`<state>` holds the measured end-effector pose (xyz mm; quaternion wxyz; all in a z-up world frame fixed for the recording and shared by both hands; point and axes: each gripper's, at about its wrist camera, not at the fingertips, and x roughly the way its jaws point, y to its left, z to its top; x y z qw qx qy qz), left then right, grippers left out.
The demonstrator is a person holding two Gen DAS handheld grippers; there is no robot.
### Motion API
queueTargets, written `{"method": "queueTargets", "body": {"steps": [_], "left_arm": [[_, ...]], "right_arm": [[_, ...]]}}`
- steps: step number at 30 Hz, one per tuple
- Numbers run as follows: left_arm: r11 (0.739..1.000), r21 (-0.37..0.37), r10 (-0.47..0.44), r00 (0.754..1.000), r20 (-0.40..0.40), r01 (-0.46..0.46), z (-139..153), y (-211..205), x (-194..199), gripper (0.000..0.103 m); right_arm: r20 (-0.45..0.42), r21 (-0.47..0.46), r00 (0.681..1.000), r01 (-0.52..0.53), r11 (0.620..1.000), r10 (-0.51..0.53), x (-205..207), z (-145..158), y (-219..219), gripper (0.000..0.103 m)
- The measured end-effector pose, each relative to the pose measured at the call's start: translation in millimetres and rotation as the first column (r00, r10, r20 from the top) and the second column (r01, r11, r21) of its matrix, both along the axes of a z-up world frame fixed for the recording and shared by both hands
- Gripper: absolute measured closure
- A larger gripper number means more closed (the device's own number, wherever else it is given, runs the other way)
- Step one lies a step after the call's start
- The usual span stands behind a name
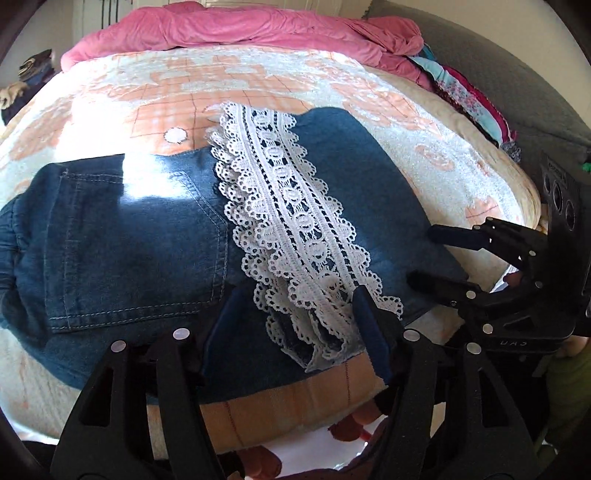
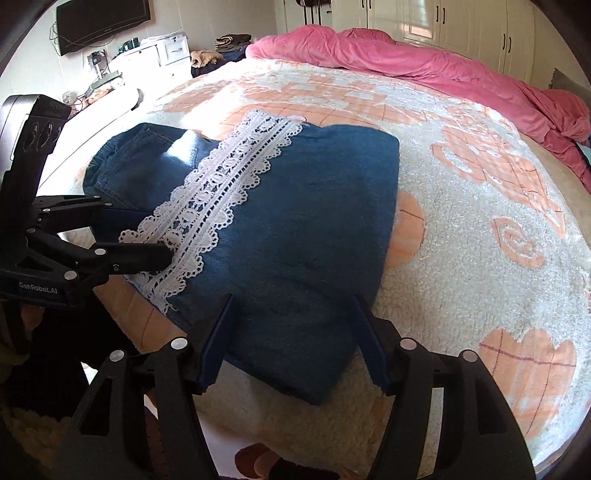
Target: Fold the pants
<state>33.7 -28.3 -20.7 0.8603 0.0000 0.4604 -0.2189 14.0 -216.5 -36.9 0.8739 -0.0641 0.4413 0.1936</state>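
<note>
Blue denim pants (image 1: 140,236) with a white lace band (image 1: 295,221) lie folded on the bed near its front edge; they also show in the right wrist view (image 2: 306,229), with the lace (image 2: 218,192) running across them. My left gripper (image 1: 295,314) is open, its fingers either side of the lace hem end. It also shows at the left of the right wrist view (image 2: 136,236). My right gripper (image 2: 291,317) is open over the folded leg end. It shows at the right of the left wrist view (image 1: 424,254).
The bed has a white and peach blanket (image 2: 461,221). A pink duvet (image 2: 406,62) is bunched along the far side. Colourful clothes (image 1: 465,96) lie at the far right. A dresser (image 2: 162,51) and a wall TV (image 2: 103,22) stand beyond the bed.
</note>
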Motion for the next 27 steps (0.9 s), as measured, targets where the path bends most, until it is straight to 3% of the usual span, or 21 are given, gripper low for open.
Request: {"method": "queueTargets", "body": {"steps": [2, 5, 12, 14, 18, 27], "left_arm": [[1.0, -0.011, 0.018, 1.0, 0.011, -0.018, 3.4, 3.0, -3.4, 0.045], [0.999, -0.029, 0.034, 0.999, 0.028, -0.034, 10.3, 6.7, -8.9, 0.044], [0.996, -0.055, 0.077, 0.996, 0.039, -0.075, 20.7, 19.2, -16.4, 0.038], [0.995, -0.059, 0.087, 0.995, 0.043, -0.084, 24.0, 23.0, -19.5, 0.037], [0.993, -0.053, 0.111, 0.992, 0.067, -0.107, 32.0, 31.5, -27.3, 0.032], [0.972, -0.079, 0.231, 0.966, 0.12, -0.223, 48.8, 73.4, -39.7, 0.03]], "right_arm": [[0.042, 0.013, 0.999, -0.011, 1.0, 0.011, -4.8, 8.4, 0.9, 0.03], [0.082, 0.037, 0.997, -0.015, 0.999, 0.011, -8.1, 17.1, 0.0, 0.03], [0.072, 0.082, 0.997, 0.034, 0.996, -0.04, -2.6, 21.8, -12.4, 0.029], [0.076, 0.09, 0.996, 0.04, 0.995, -0.047, -2.6, 22.6, -14.1, 0.021], [0.09, 0.108, 0.994, 0.052, 0.993, -0.062, -2.3, 25.1, -17.7, 0.02], [0.108, 0.133, 0.993, 0.035, 0.99, -0.049, -1.6, 31.0, -13.8, 0.013]]}}
